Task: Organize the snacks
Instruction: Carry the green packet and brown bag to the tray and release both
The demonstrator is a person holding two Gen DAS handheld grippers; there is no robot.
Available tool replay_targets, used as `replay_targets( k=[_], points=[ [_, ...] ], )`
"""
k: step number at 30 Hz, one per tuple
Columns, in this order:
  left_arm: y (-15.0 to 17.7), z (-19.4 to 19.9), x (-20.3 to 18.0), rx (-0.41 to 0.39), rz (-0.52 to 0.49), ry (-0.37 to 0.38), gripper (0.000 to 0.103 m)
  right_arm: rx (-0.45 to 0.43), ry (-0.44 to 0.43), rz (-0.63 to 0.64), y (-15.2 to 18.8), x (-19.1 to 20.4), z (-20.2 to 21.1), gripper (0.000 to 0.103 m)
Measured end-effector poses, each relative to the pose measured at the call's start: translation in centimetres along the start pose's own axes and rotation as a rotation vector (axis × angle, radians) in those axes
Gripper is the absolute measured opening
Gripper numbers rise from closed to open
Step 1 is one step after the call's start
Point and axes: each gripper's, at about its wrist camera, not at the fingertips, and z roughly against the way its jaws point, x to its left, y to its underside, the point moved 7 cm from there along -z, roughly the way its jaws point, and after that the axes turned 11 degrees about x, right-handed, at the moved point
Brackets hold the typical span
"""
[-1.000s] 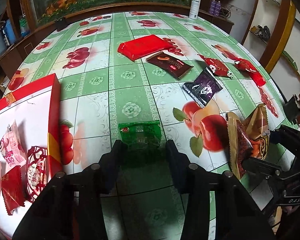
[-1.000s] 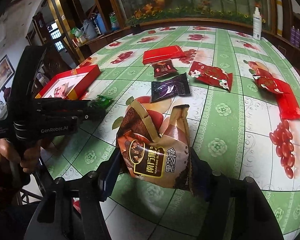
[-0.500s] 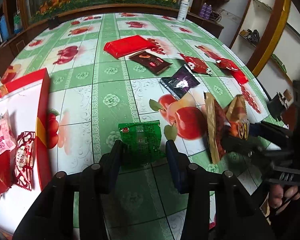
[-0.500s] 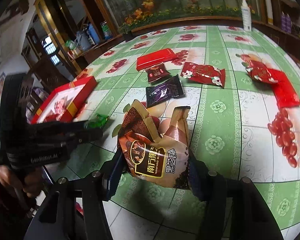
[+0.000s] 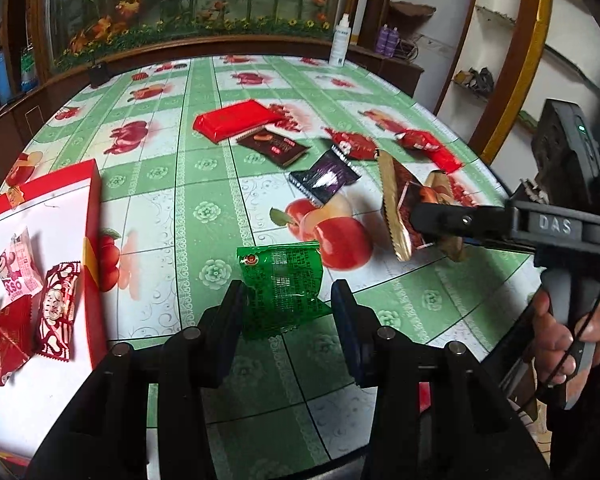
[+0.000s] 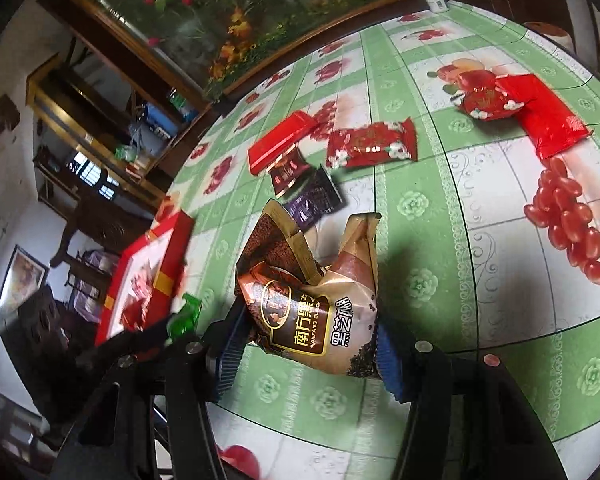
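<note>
My left gripper (image 5: 288,300) is shut on a green snack packet (image 5: 282,280), held just above the table (image 5: 204,184). The same packet (image 6: 186,314) shows at the lower left of the right wrist view. My right gripper (image 6: 308,328) is shut on a brown and gold packet (image 6: 312,312), its pads pressing both sides. In the left wrist view this packet (image 5: 396,208) hangs at the right in that gripper (image 5: 424,224), with a hand on the handle. A red box with a white inside (image 5: 92,216) lies at the left, holding several small snacks.
More snacks lie on the green fruit-print cloth: a flat red pack (image 5: 236,120), a dark brown packet (image 5: 274,146), a purple packet (image 5: 324,178) and red flowered packets (image 5: 354,144). A white bottle (image 5: 339,46) stands at the far edge. Cabinets ring the table.
Both grippers have risen a little with their packets. The right wrist has rolled, so its view now tilts. The right gripper has come further into the left wrist view.
</note>
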Motion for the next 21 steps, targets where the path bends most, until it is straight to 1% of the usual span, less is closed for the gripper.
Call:
replay_targets(
  k=[7,12,16,21],
  points=[
    [0.0,2.3,1.6,-0.063,0.029,0.005,0.042,-0.042,0.012,0.023,-0.6,2.8,1.1,0.058],
    [-0.2,3.5,2.9,-0.096,0.059,-0.001,0.042,-0.068,-0.023,0.042,-1.4,4.9,1.1,0.058],
    [-0.6,4.6,4.1,-0.131,0.089,-0.016,0.042,-0.067,-0.033,0.077,-2.1,6.6,0.6,0.058],
    [-0.8,5.9,5.9,-0.169,0.129,-0.035,0.042,-0.086,-0.074,0.135,-3.3,9.7,0.2,0.058]
  ],
)
